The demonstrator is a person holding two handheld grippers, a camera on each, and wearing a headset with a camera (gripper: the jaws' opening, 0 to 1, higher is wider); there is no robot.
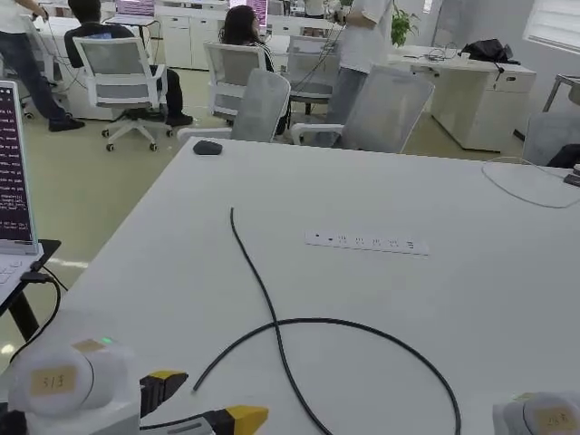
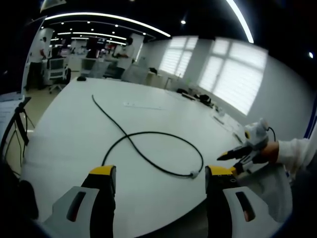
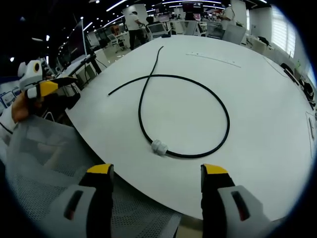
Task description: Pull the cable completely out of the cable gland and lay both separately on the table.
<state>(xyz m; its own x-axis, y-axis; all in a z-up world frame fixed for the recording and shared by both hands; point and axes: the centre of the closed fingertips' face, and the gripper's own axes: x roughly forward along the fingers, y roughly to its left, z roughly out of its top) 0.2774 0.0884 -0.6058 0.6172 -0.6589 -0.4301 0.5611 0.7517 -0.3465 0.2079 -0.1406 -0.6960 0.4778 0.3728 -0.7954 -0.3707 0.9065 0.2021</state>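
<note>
The left gripper sat nearest, low at the left of the head view, its two yellow-tipped jaws spread apart and gripping nothing. In its own view the jaws stood wide over the near edge of the white table, above the surface and touching nothing. The right gripper was also open and empty, with its jaws apart over the table edge. Below them was the mesh back of a chair.

The black cable lay on the table in one large loop that crossed over itself. One end ran away toward the far side and the other ended near the left gripper. The small white gland was threaded on the cable at the near side of the loop, resting on the table close to its edge. It lay just ahead of the right gripper and apart from both jaws.

Farther back, a white power strip lay flat beyond the loop. A dark mouse sat near the far edge. A laptop stood off the table to the left.
</note>
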